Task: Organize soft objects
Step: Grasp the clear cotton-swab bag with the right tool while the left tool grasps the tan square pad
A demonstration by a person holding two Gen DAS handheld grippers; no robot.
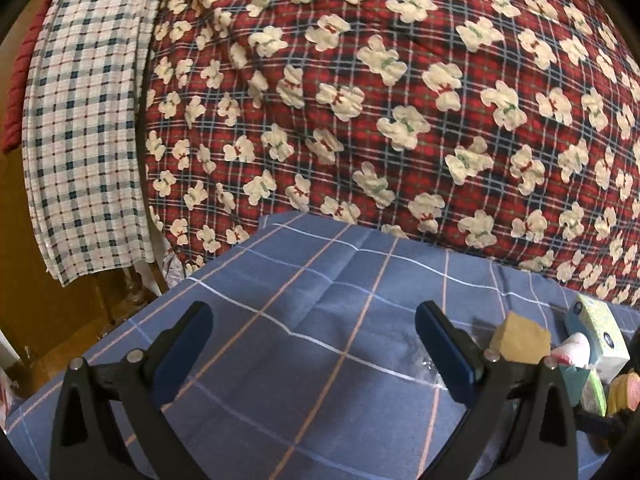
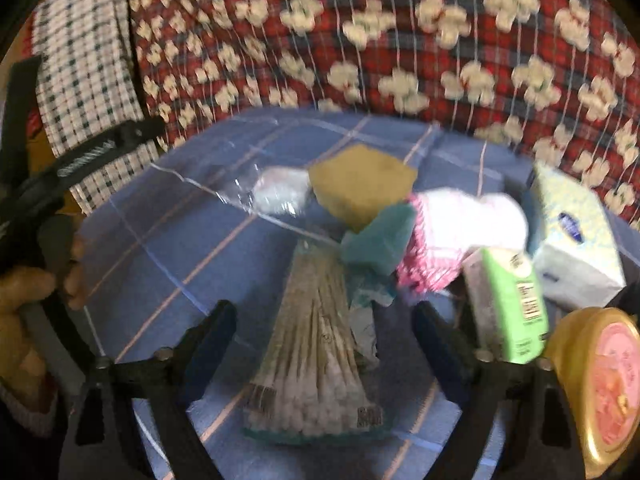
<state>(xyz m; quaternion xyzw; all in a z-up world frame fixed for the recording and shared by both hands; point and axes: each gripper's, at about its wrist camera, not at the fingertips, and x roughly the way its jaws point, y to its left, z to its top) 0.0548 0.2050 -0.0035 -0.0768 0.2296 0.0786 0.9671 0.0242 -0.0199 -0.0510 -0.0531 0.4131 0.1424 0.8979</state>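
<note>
In the right wrist view a pack of cotton swabs (image 2: pixel 316 364) lies on the blue checked cloth (image 2: pixel 168 248) between the fingers of my open right gripper (image 2: pixel 324 320). Beyond it lie a yellow sponge (image 2: pixel 360 184), a teal sponge (image 2: pixel 380 240), a pink-and-white cloth bundle (image 2: pixel 460 232), a clear plastic bag (image 2: pixel 276 192), a green tissue pack (image 2: pixel 508 300) and a white tissue box (image 2: pixel 572 232). My left gripper (image 1: pixel 316 320) is open and empty over bare cloth (image 1: pixel 320 300); the yellow sponge (image 1: pixel 520 340) and the tissue box (image 1: pixel 600 336) lie to its right.
A red plaid quilt with white bears (image 1: pixel 400 100) rises behind the cloth. A blue-white checked fabric (image 1: pixel 88 120) hangs at the left over a wooden frame. A gold-lidded round tin (image 2: pixel 600 384) sits at the right edge. The other gripper and a hand (image 2: pixel 36 280) show at the left.
</note>
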